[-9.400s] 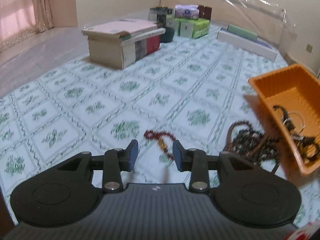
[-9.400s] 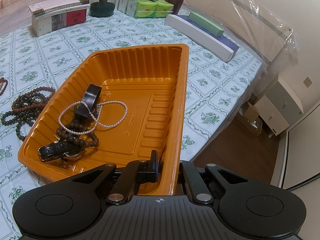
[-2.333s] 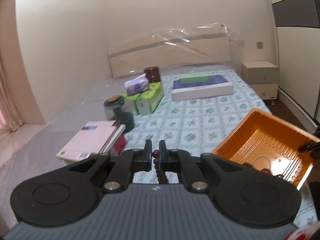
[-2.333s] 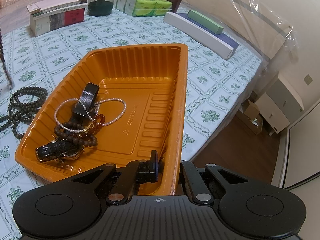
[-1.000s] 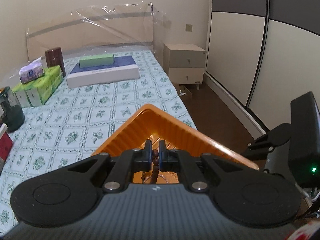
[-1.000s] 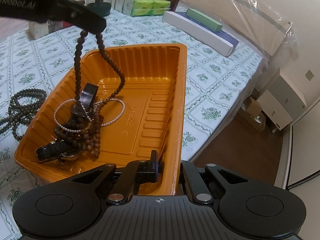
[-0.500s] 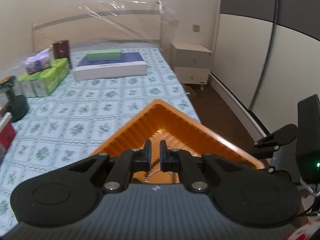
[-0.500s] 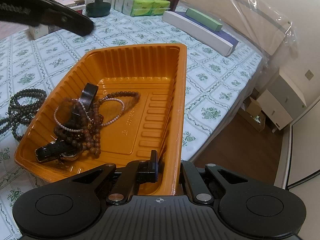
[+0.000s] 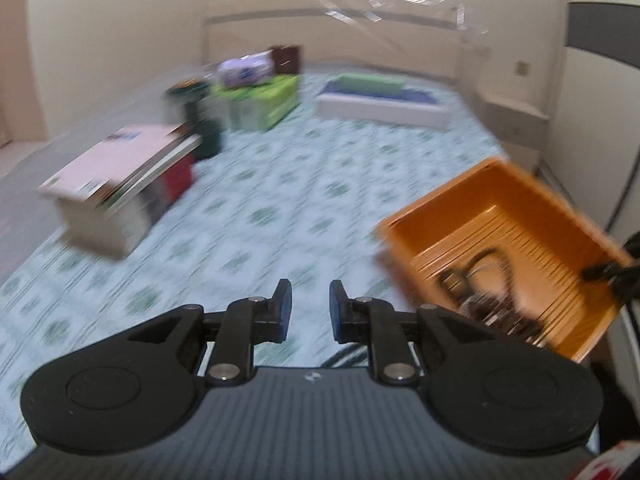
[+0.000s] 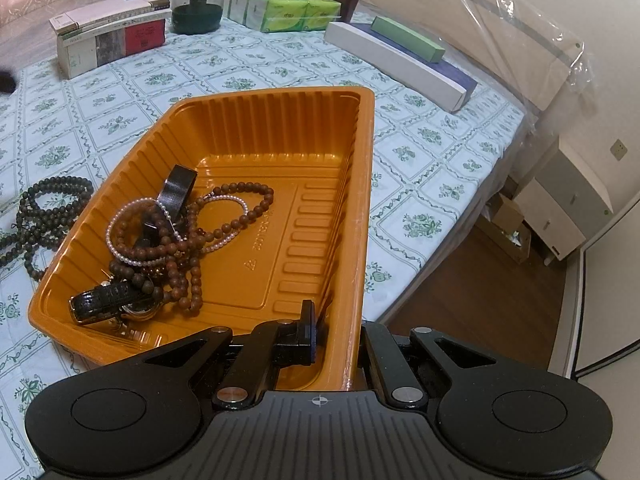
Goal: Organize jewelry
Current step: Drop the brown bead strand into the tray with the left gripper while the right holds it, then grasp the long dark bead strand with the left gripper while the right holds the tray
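While the right gripper [image 10: 334, 334] clamps the orange tray's [image 10: 366, 168] near rim, jewelry [image 10: 172, 236] lies inside; dark beads [image 10: 44, 216] remain on the bed left. Left gripper [image 9: 310, 312] fingers apart, empty.

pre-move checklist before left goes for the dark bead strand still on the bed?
1. Left gripper empty, jaws apart: ok.
2. Right gripper clamped on the orange tray rim, one finger inside, one outside: ok.
3. Brown bead strand fully inside the tray, nothing draped over the rim: ok.
4. Dark bead strand on the bed, outside the tray beside its left wall: ok, target present.
5. Target visible from the left wrist camera: not ok, view is motion-blurred and the strand is not seen.
6. Strand tangled or knotted: cannot tell.
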`<state>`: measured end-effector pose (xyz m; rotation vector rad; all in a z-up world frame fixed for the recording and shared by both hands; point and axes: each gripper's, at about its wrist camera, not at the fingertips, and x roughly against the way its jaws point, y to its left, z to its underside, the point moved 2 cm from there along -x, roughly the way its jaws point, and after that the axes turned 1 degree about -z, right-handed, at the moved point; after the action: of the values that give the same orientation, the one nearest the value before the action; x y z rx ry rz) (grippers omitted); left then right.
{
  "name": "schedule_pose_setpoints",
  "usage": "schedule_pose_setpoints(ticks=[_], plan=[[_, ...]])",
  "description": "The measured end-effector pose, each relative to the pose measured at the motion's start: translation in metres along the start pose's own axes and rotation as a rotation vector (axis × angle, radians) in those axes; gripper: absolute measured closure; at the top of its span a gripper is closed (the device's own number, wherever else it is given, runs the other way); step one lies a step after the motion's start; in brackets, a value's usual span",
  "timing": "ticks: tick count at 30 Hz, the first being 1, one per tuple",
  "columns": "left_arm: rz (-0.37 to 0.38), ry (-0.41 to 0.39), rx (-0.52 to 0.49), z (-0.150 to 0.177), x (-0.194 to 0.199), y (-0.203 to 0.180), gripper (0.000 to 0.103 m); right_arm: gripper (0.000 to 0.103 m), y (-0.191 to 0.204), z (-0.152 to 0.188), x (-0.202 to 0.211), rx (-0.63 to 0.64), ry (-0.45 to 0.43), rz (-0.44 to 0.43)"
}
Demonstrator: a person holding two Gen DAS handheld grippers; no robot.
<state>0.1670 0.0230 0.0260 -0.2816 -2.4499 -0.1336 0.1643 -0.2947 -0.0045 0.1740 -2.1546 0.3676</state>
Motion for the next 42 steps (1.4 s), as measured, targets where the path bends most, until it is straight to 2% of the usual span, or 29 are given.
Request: schedule_pose_setpoints(ticks=[5,8,15,24,29,42], plan=[[-0.038,0.059,0.058,0.043,0.004,0.017,0.086,0.099,0.000,0.000,0.000,0.001,0.000,0.001],[-0.025,0.089,0.097,0.064,0.004,0.013,0.086,0.099,0.000,0.000,0.000,0.002,0.000,0.001],[0.008,0.124,0.111,0.092,-0.002,-0.006,0.082,0.099,0.001,0.000,0.001,0.003,0.001,0.001],[0.087,0.139,0.064,0.097,-0.010,-0.037,0.080,0.099,0.001,0.000,0.001,0.002,0.001,0.001],[0.128,0.184,0.050,0.105,-0.025,-0.048,0.080,0.099,0.001,0.000,0.001,0.003,0.001,0.002],[0.112,0.180,0.021,0.111,-0.031,-0.053,0.079,0.099,0.001,0.003,0.000,0.001,0.003,0.003]])
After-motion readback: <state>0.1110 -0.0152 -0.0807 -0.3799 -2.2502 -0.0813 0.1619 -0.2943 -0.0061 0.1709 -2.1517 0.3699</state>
